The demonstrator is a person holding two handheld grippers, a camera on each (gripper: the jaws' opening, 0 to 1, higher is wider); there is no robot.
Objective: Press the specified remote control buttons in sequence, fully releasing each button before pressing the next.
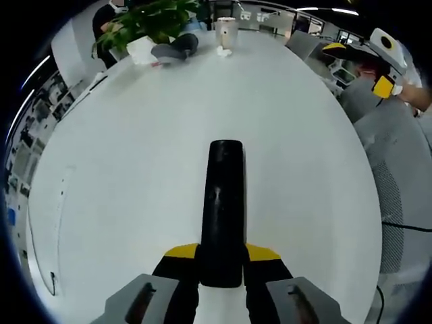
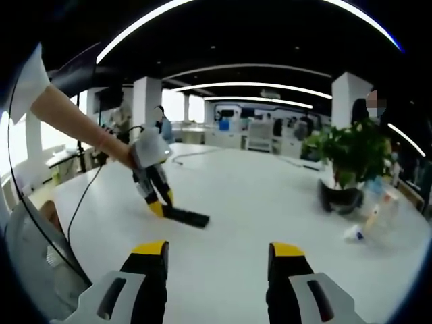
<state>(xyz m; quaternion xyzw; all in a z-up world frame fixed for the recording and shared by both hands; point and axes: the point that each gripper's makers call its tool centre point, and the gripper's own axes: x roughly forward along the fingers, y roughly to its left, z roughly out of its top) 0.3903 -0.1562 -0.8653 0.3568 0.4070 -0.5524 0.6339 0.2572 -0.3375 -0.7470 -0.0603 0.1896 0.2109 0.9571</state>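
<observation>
A long black remote control (image 1: 221, 209) lies lengthwise on the white table (image 1: 135, 169), its near end clamped between the yellow-tipped jaws of my left gripper (image 1: 221, 260). In the right gripper view that same left gripper (image 2: 160, 202) comes in from the left in a person's hand and holds the remote (image 2: 187, 216) flat against the table (image 2: 256, 202). My right gripper (image 2: 219, 260) hovers above the table with its jaws wide apart and nothing between them, a good distance short of the remote.
A potted plant (image 1: 152, 17), a dark object (image 1: 175, 48) and a white cup (image 1: 226, 30) stand at the table's far end. The plant (image 2: 351, 162) and small white items (image 2: 368, 223) sit to the right. A cable (image 2: 88, 189) hangs at the left. A person (image 1: 385, 88) stands right of the table.
</observation>
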